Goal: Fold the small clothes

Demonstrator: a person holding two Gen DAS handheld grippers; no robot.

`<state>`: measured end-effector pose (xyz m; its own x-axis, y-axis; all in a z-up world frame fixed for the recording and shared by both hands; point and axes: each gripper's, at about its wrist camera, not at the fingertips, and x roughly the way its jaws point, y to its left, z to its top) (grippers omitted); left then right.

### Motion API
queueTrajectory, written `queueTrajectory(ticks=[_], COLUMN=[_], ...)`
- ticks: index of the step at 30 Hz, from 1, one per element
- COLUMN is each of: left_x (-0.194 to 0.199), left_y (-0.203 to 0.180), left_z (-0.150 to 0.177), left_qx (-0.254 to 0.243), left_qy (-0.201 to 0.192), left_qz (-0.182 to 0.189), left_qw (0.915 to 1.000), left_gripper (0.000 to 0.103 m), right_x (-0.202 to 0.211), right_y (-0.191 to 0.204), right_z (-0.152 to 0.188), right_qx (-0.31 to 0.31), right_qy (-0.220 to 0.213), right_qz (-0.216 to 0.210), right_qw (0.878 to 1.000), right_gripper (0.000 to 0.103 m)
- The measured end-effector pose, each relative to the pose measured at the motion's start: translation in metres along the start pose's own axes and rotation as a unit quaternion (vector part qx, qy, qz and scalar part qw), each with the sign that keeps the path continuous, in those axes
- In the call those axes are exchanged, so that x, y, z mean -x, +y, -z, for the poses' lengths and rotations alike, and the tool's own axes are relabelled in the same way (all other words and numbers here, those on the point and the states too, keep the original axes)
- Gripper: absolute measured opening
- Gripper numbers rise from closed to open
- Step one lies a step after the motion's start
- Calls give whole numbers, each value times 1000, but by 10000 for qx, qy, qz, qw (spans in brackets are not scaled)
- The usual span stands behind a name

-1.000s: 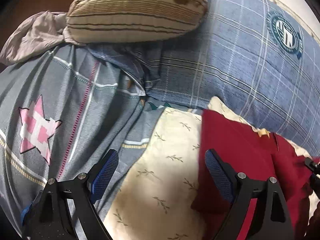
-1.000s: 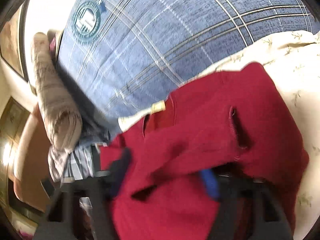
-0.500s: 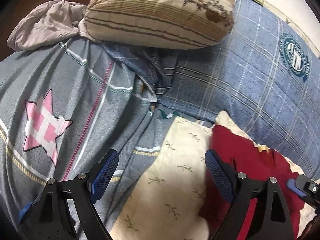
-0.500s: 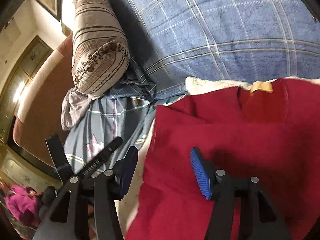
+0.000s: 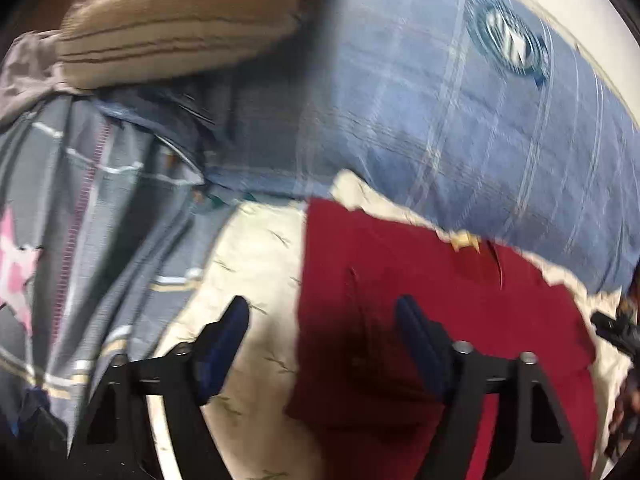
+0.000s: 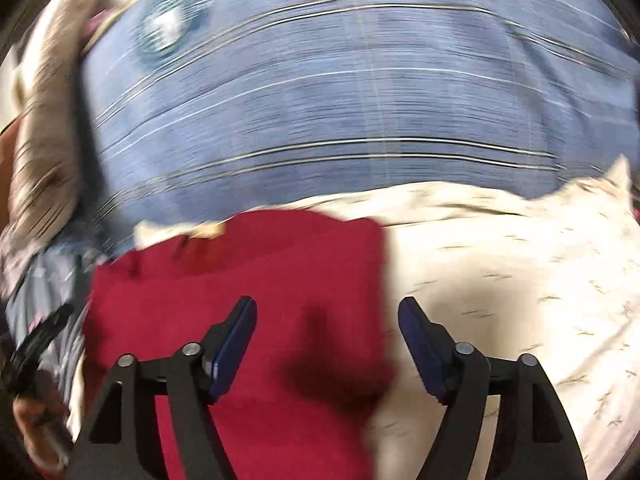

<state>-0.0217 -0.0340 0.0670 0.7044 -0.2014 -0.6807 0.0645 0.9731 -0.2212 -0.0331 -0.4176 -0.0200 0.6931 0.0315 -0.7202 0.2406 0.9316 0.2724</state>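
Observation:
A dark red garment (image 5: 420,304) lies folded into a rough rectangle on a cream leaf-print cloth (image 5: 256,264). It also shows in the right wrist view (image 6: 256,280), with a small tan label at its far edge. My left gripper (image 5: 322,324) is open and empty above the garment's left edge. My right gripper (image 6: 326,326) is open and empty above the garment's right edge. Both views are motion-blurred.
A blue plaid quilt (image 5: 460,120) with a round emblem lies beyond the garment. A striped beige pillow (image 5: 176,28) sits at the far left, with a grey star-print cover (image 5: 80,220) on the left. The cream cloth (image 6: 500,280) spreads to the right.
The right gripper has swung right and now straddles the garment's right edge. The left gripper has shifted right over the garment's left edge. Both stay open.

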Motion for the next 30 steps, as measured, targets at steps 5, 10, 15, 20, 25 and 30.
queueTrajectory(ticks=[5, 10, 15, 20, 25, 30], left_x=[-19, -29, -29, -28, -27, -29], left_y=[2, -2, -10, -11, -12, -11], left_z=[0, -2, 2, 3, 5, 5], left_qx=[-49, -91, -179, -200, -226, -223], left_qy=[234, 256, 231, 228, 213, 251], left_qz=[-183, -288, -372, -423, -450, -454], left_qw=[9995, 9992, 9989, 9986, 9985, 9984], left_gripper=[63, 68, 70, 71, 71, 73], right_x=[-42, -22, -44, -12, 4, -33], right_y=[-6, 19, -2, -3, 25, 55], right_z=[-1, -3, 0, -2, -6, -9], right_qx=[-244, 721, 448, 267, 413, 766], right_qy=[536, -21, 251, 32, -132, 24], right_qz=[-582, 52, 545, 486, -150, -150], right_qw=[9966, 9974, 9972, 9985, 9989, 9969], right_gripper=[48, 14, 12, 25, 47, 45])
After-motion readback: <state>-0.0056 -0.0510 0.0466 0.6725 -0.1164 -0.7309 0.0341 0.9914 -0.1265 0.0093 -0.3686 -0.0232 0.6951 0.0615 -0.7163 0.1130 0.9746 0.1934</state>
